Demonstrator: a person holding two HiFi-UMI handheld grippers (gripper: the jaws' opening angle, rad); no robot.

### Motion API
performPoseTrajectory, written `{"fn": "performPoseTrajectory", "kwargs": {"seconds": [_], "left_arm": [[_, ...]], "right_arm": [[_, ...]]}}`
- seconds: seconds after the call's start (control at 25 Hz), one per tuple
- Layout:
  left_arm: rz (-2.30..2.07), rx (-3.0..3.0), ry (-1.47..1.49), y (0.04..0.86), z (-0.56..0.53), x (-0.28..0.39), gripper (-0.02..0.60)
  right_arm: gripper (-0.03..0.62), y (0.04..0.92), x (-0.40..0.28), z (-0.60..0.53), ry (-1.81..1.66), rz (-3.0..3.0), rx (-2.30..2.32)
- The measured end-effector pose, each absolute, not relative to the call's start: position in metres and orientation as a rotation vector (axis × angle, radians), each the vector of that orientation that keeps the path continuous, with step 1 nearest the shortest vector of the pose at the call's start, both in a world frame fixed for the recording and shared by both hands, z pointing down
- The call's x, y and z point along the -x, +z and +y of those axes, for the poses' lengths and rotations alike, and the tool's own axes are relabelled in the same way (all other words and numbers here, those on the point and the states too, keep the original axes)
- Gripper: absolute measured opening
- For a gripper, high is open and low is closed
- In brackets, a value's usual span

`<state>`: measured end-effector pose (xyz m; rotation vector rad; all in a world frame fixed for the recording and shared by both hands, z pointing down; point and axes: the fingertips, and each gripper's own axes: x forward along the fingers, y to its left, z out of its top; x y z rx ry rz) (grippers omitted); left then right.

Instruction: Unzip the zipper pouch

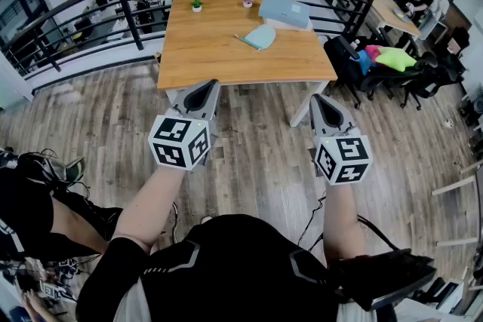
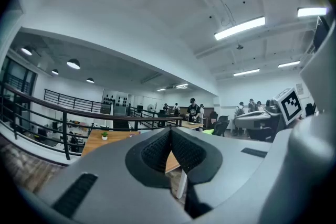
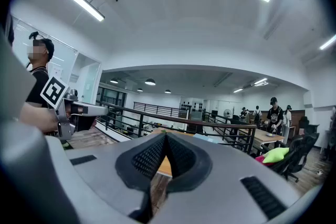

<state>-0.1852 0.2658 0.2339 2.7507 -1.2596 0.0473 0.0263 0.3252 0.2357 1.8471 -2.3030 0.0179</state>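
Both tools are empty, the left gripper point(image 1: 202, 93) and right gripper point(image 1: 323, 108) pinched fully together. What looks like the teal zipper pouch point(image 1: 260, 36) lies well apart on the wooden table point(image 1: 219, 60) — step closer, spread the jaws, pin one end, then pull the tab.

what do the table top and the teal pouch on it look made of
Table top: wood or wood-look laminate, matt, warm orange with faint lengthwise grain. Teal pouch: probably soft fabric or plastic, going by its flat shape and rounded edge; it is too small here to tell which.
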Motion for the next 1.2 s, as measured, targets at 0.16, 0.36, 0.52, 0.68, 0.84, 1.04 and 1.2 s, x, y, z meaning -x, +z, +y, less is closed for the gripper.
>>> {"fn": "performPoseTrajectory", "kwargs": {"seconds": [0.16, 0.36, 0.52, 0.68, 0.84, 1.04, 1.2], "left_arm": [[-1.326, -2.79, 0.073, 0.226, 0.266, 0.182, 0.029], [-1.357, -2.8, 0.092, 0.225, 0.268, 0.186, 0.029], [-1.352, -2.807, 0.096, 0.225, 0.27, 0.185, 0.029], [-1.367, -2.822, 0.135, 0.226, 0.274, 0.184, 0.031], [-1.372, -2.813, 0.16, 0.226, 0.275, 0.185, 0.031], [-1.36, -2.812, 0.123, 0.222, 0.277, 0.184, 0.036], [-1.311, -2.814, 0.112, 0.224, 0.278, 0.178, 0.165]], "right_arm": [[0.008, 0.23, -0.031, 0.327, -0.003, -2.299, -1.86], [0.008, 0.232, -0.031, 0.328, 0.027, -2.307, -1.875], [0.009, 0.232, -0.033, 0.332, 0.046, -2.311, -1.883], [0.009, 0.229, -0.031, 0.336, 0.036, -2.32, -1.883], [0.009, 0.225, -0.028, 0.337, 0.013, -2.318, -1.869], [0.064, 0.224, -0.033, 0.339, 0.028, -2.338, -1.883], [0.124, 0.222, -0.041, 0.338, 0.023, -2.336, -1.902]]}}
